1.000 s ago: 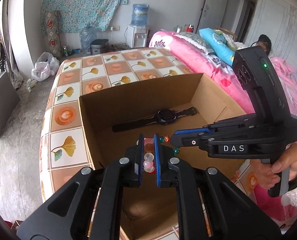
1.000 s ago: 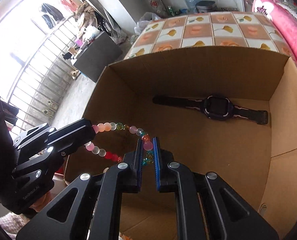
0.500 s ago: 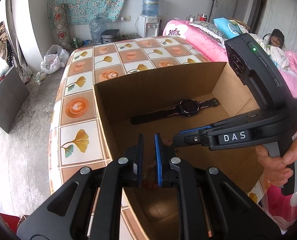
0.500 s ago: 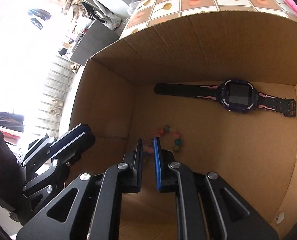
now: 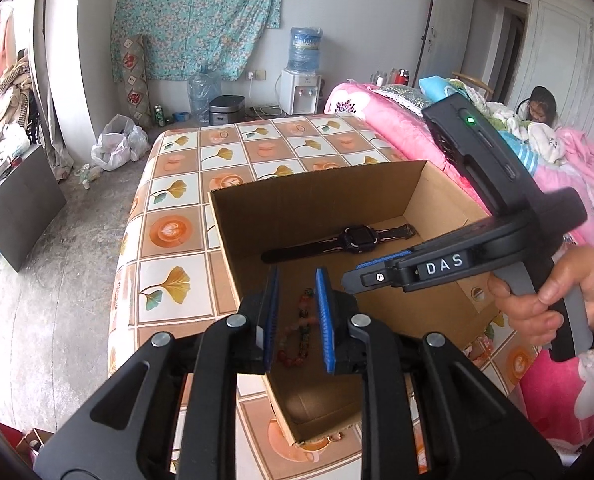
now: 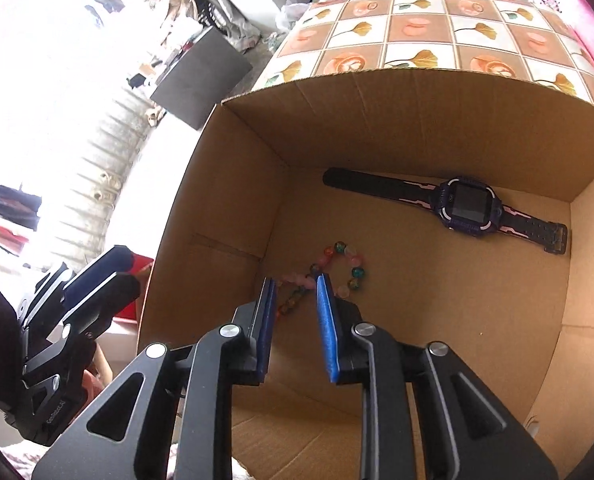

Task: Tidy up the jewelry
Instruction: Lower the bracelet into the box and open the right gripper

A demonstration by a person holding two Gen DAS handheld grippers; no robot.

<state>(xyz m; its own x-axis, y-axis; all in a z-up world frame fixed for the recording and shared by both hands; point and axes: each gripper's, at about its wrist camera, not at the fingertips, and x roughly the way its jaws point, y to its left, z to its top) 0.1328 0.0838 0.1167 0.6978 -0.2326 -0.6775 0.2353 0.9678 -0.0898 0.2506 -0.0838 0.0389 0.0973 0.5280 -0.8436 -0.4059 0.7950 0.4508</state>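
We see the left gripper [image 5: 296, 280] angled downward, its jaws parted after just opening, nothing between the pads. To its right, the right gripper [image 6: 296, 286], held by a hand [image 5: 553, 300], likewise points down, jaws just opened and empty.

White letters "DAS" stand on the black body of the right gripper [image 5: 351, 280], right of centre in the left wrist view. Small print on the left gripper [image 6: 109, 276], lower left of the right wrist view, stays illegible.
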